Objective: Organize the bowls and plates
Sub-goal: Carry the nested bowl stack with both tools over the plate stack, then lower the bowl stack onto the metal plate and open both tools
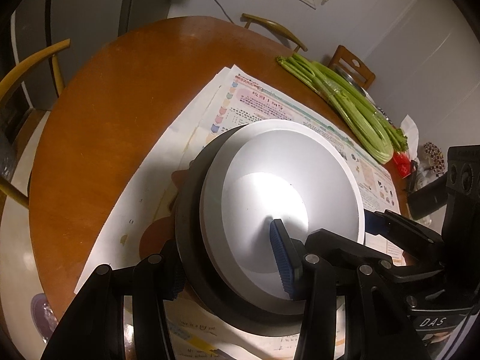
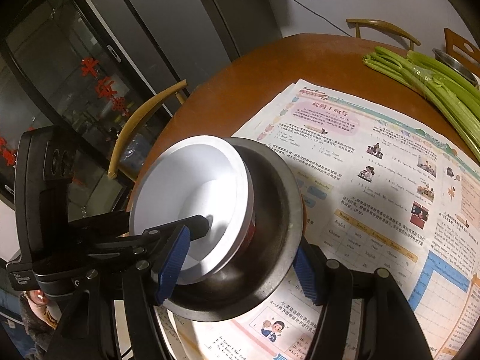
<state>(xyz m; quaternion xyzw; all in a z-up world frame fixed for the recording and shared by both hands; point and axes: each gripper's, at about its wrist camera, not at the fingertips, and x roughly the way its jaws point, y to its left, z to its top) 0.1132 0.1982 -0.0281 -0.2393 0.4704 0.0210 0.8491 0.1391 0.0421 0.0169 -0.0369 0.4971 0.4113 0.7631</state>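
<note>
A white bowl (image 1: pixel 285 180) sits nested in a wider dark metal bowl (image 1: pixel 192 210), and both grippers carry the pair just above the newspaper. My left gripper (image 1: pixel 231 273) is shut on the near rims, its blue pad inside the white bowl and its other pad outside the dark one. Its black finger reaches into the white bowl (image 2: pixel 195 186) in the right wrist view. My right gripper (image 2: pixel 240 270) clamps the opposite side, one pad in the white bowl, one outside the dark bowl (image 2: pixel 270 210). The right gripper (image 1: pixel 390 228) shows at the far rim in the left wrist view.
Spread newspaper (image 2: pixel 375 180) covers the round wooden table (image 1: pixel 105 105). Celery stalks (image 1: pixel 354 105) and a steel basin (image 2: pixel 456 63) lie at the far right, with a red packet (image 1: pixel 402 165) nearby. Wooden chairs (image 2: pixel 144 123) ring the table; a dark glass cabinet (image 2: pixel 60 75) stands behind.
</note>
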